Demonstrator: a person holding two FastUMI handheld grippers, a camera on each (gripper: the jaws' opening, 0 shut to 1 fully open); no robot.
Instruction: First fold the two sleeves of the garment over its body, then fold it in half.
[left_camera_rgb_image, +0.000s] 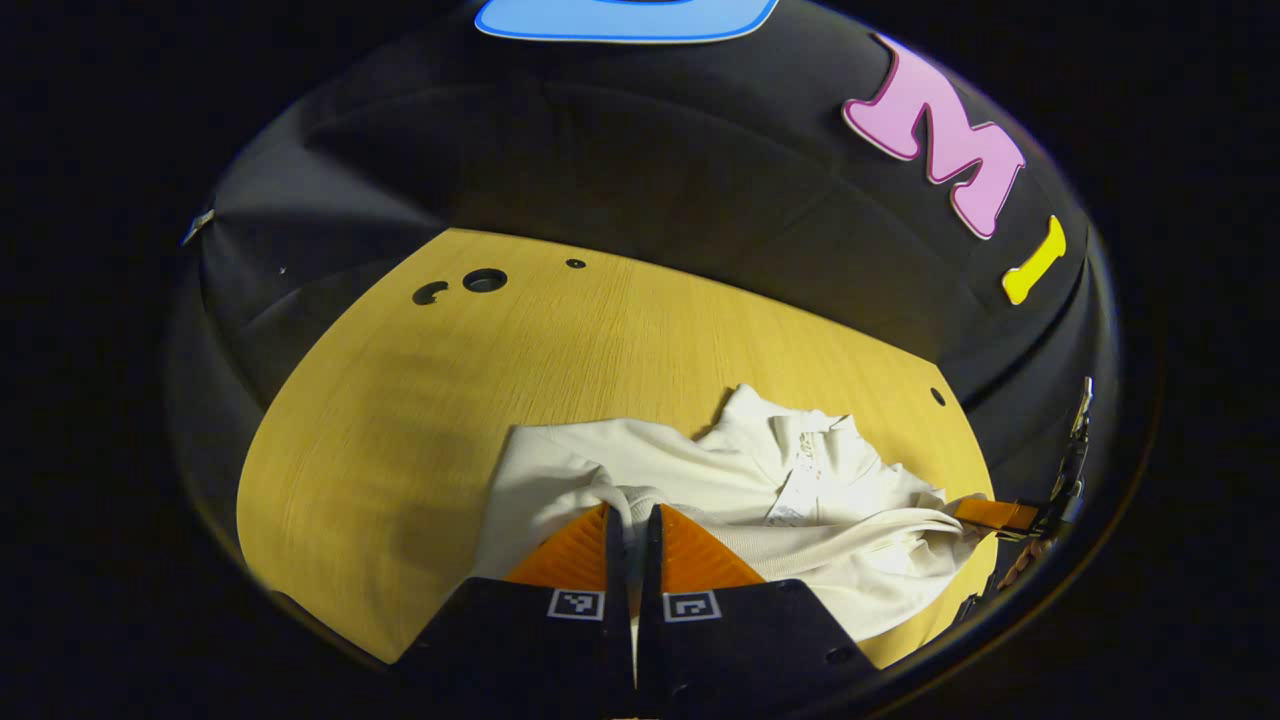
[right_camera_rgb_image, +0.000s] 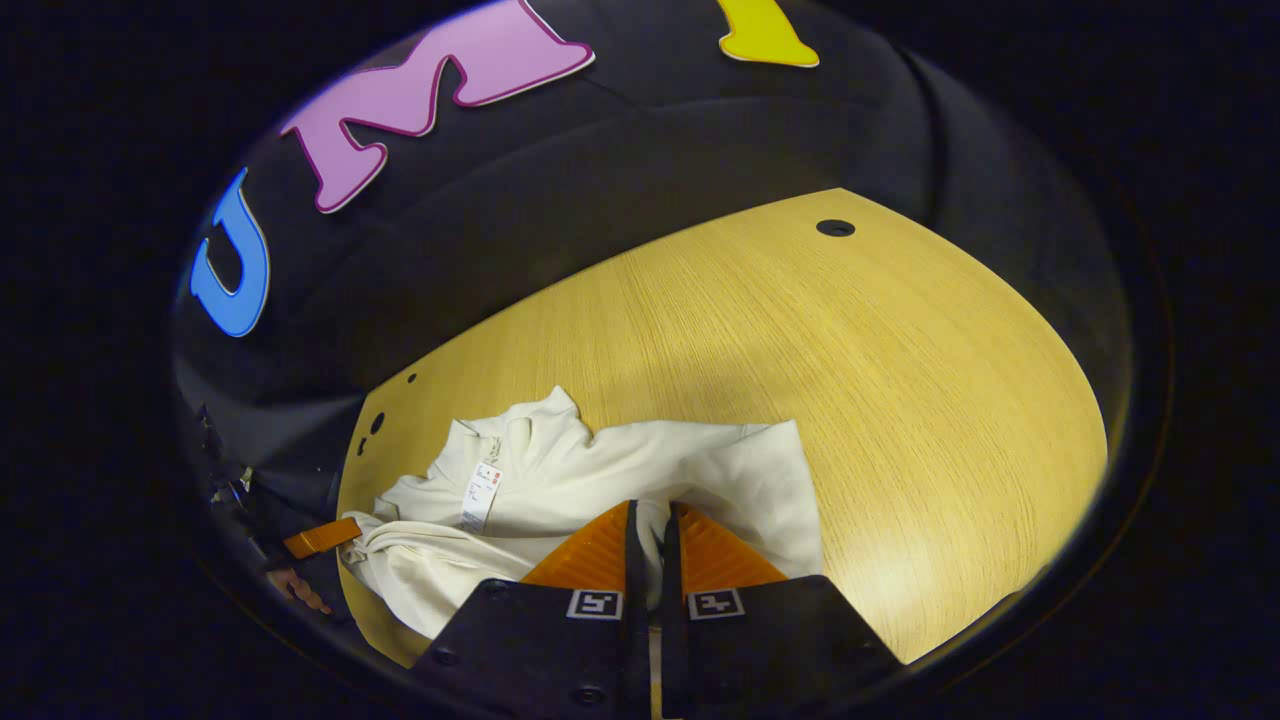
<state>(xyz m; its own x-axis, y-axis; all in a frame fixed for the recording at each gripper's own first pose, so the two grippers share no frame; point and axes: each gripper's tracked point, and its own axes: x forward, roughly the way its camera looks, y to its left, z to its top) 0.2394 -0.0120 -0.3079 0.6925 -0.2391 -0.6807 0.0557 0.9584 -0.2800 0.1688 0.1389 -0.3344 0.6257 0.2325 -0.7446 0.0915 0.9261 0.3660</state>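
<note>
Bare table (right_camera_rgb_image: 900, 400) lies open beyond the bunched garment (right_camera_rgb_image: 600, 470), with the booth wall (right_camera_rgb_image: 600, 200) behind.

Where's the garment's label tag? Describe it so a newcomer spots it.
On the wooden table lies a crumpled cream garment. Near its raised collar, a narrow white label tag hangs down across the fabric. It is the one flat printed strip on otherwise plain cloth; its print is too small to tell.

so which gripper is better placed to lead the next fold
Right, narrowly. Both the right gripper and the left gripper are shut on the garment's near edge, but the cloth ahead of the right one lies flatter; ahead of the left it is rolled.
</note>
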